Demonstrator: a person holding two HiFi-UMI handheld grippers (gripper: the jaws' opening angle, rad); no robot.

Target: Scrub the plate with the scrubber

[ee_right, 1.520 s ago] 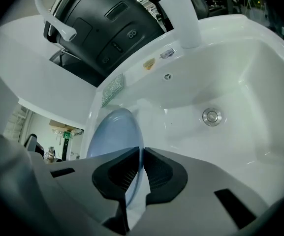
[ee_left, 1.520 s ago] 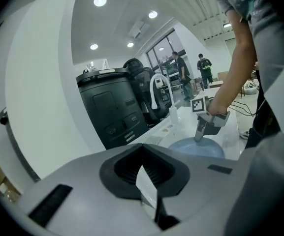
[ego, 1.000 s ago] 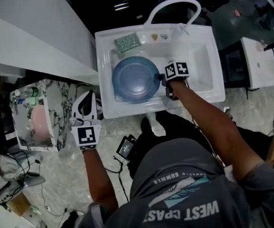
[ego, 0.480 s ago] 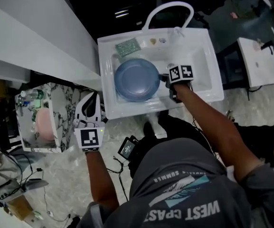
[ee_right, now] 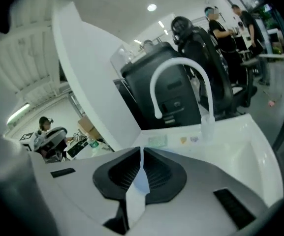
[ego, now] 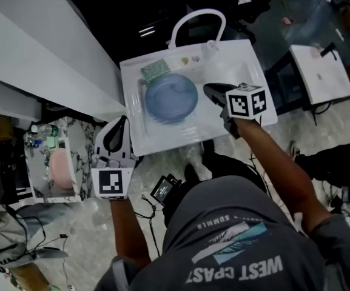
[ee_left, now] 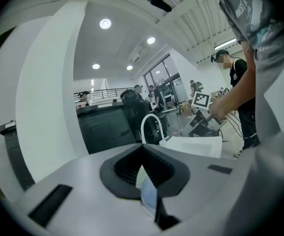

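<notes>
right gripper [ego: 215,92] hovers empty over the sink [ego: 247,59], its jaws just closed almost together; left gripper [ego: 117,126], shut and empty, sits at the sink's 8 o'clock. plate [ego: 171,97] lies in the basin, scrubber [ego: 154,70] at its 11 o'clock — best to reopen and pinch the scrubber squarely first.

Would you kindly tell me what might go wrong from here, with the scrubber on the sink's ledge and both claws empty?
The right claw has just been closing on nothing; shut, it would likely shove the scrubber rather than grip it. The scrubber lies near the faucet, so a reach might clip the arch. The plate lies loose in the sink, the left claw away from it; scrubbing may slide it.
</notes>
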